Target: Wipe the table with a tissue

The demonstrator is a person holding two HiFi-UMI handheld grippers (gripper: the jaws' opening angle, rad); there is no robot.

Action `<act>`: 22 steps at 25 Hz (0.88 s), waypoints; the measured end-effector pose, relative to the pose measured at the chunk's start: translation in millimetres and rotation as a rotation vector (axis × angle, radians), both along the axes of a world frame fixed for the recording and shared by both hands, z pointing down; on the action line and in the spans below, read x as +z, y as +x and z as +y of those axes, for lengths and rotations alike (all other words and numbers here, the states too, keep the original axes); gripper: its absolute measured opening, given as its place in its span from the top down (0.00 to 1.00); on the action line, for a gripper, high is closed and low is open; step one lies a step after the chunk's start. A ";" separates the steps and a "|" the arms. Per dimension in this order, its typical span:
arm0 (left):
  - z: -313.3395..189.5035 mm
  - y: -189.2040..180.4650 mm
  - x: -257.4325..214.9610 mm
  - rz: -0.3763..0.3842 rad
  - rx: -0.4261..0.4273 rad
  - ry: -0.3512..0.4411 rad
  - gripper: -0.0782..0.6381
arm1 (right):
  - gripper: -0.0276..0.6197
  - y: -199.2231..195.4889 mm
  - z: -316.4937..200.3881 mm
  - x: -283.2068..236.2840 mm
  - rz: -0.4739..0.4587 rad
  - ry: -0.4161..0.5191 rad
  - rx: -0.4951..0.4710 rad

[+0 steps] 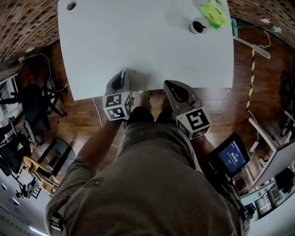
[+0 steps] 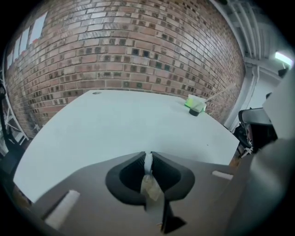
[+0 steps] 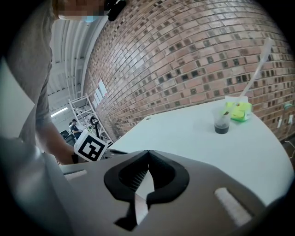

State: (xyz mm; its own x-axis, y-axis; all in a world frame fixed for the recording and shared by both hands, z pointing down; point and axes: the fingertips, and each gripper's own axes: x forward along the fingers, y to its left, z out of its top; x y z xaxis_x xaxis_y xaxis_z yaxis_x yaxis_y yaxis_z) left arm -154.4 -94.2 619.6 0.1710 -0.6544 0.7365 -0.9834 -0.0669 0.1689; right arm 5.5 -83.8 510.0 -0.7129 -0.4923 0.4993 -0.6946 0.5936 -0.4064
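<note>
The left claw [image 1: 122,73] hangs over the near edge of the white bench [image 1: 138,41], its jaws closed together with nothing between them. The right claw [image 1: 167,84] is just beside it at the same edge, also closed and empty. What looks like a yellow-green tissue pack [image 1: 213,14] lies at the far right corner, well apart from both claws. A clear plastic cup with dark contents [image 1: 198,26] stands just beside it.
</note>
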 end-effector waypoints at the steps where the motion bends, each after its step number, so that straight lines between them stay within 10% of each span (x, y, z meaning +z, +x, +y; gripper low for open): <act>1: -0.8 2.0 0.5 0.001 0.007 -0.001 0.84 | 0.94 1.8 -0.6 0.7 -0.001 0.001 0.006; 22: -7.2 40.9 5.7 0.042 0.104 -0.006 0.84 | 0.94 9.8 -11.0 0.0 -0.008 0.018 0.060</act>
